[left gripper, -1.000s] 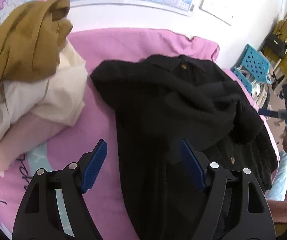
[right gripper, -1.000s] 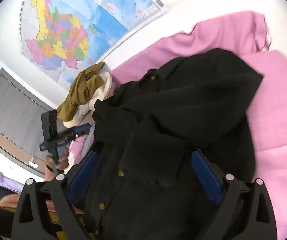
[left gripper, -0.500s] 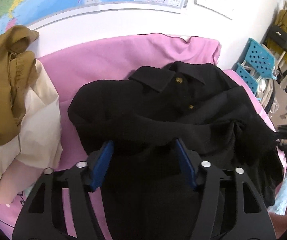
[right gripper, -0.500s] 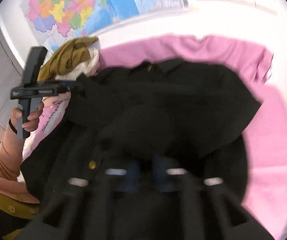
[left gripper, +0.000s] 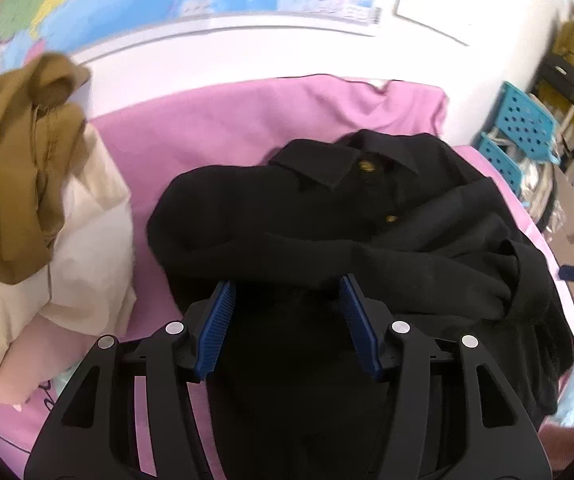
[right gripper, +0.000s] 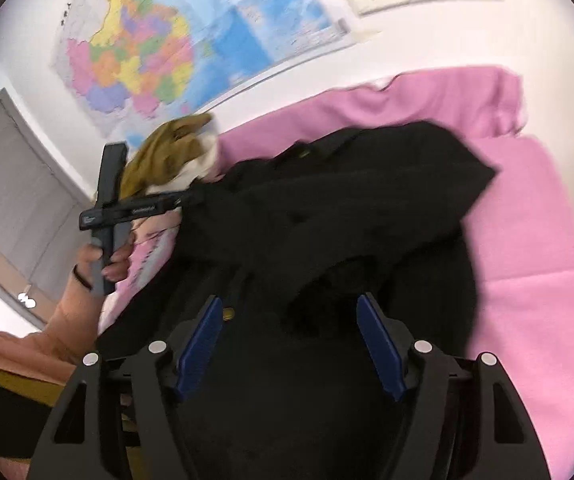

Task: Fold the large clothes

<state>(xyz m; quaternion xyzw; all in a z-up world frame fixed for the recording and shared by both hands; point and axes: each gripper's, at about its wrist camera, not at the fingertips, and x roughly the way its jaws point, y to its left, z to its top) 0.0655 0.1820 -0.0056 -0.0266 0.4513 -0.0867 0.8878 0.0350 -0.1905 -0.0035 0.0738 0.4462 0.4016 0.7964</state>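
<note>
A black button-front coat lies on the pink sheet, collar toward the wall, with one sleeve folded across its chest. My left gripper is half closed over the coat's near part. Thick black cloth is bunched between its blue pads, and the sleeve fold hides their tips. In the right wrist view, the left gripper meets the coat's left edge, held by a hand. My right gripper hangs over the coat's lower right. Its jaws are opening, with loose cloth beneath them and nothing pressed.
A heap of mustard and cream clothes sits on the bed's left side. Bare pink sheet shows right of the coat. Blue plastic crates stand past the bed's right edge. A wall with maps runs behind.
The left gripper moved over the coat and narrowed onto its cloth. A sleeve now lies folded across the chest. The right gripper shut, then spread apart again.
</note>
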